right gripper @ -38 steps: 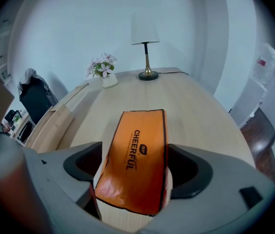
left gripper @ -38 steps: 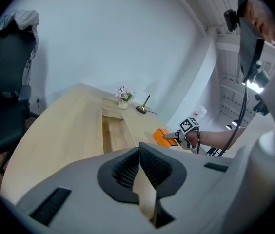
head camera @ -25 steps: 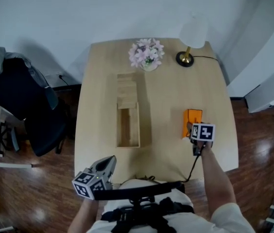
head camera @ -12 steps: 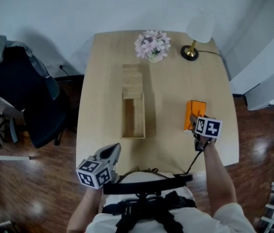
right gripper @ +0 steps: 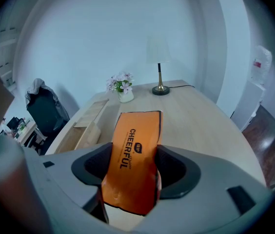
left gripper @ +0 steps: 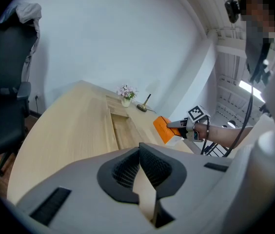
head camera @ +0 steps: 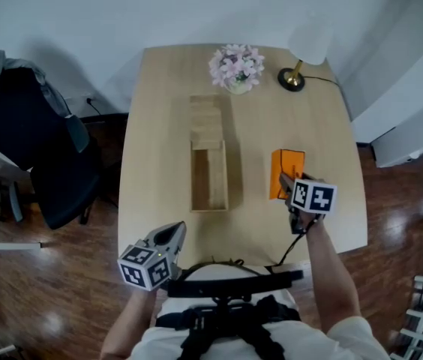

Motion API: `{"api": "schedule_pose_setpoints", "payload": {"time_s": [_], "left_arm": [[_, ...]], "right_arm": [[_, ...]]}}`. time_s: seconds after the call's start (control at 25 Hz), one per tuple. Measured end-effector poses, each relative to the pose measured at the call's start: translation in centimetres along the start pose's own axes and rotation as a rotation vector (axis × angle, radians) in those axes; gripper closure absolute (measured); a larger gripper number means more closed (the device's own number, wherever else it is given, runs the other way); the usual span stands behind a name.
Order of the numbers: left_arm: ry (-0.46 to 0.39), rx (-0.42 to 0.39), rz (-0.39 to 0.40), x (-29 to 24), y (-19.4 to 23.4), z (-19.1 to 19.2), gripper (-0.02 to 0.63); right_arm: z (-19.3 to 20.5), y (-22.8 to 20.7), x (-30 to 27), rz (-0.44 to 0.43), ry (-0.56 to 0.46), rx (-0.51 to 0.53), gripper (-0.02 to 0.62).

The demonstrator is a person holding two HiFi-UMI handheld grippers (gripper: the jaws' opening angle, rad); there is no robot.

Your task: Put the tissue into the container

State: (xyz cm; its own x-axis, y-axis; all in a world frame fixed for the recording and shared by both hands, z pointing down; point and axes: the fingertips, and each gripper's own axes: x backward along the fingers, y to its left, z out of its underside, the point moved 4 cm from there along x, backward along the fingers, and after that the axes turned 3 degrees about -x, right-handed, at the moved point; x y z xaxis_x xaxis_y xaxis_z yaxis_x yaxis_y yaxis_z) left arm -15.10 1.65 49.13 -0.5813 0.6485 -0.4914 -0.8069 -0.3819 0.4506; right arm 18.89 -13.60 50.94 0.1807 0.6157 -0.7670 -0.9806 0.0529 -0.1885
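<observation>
My right gripper [head camera: 286,187] is shut on an orange tissue pack [head camera: 285,172] and holds it above the table, right of the container. In the right gripper view the tissue pack [right gripper: 134,152] stands between the pads of the right gripper [right gripper: 133,168], its far end sticking out beyond them. The container [head camera: 196,177] is a long open wooden box in the middle of the table, also seen ahead and left as the wooden box [right gripper: 86,126]. My left gripper [head camera: 171,235] hangs shut and holds nothing by the table's near edge; the left gripper [left gripper: 140,149] points toward the box [left gripper: 121,130].
A vase of pink flowers [head camera: 235,67] and a gold-footed lamp [head camera: 293,79] stand at the table's [head camera: 159,126] far end. A black chair [head camera: 39,148] with a grey garment sits left of the table. A cable trails from my right gripper.
My right gripper has lifted the orange pack and carried it left, closer to the wooden box. The left gripper has stayed put.
</observation>
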Motion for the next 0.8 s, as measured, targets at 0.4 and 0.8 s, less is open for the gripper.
{"api": "schedule_pose_setpoints", "payload": {"time_s": [0.4,0.8], "left_arm": [[0.020,-0.015,0.022,1.4,1.8,0.1,0.603],[0.021,-0.033,0.027,3.1,3.6,-0.1,0.603]], "right_arm": [[-0.7,7.5,-0.1,-0.088,-0.029,0.019,0.308],[-2.1,15.4,0.9,-0.204,-0.074,0.026,0.313]]}}
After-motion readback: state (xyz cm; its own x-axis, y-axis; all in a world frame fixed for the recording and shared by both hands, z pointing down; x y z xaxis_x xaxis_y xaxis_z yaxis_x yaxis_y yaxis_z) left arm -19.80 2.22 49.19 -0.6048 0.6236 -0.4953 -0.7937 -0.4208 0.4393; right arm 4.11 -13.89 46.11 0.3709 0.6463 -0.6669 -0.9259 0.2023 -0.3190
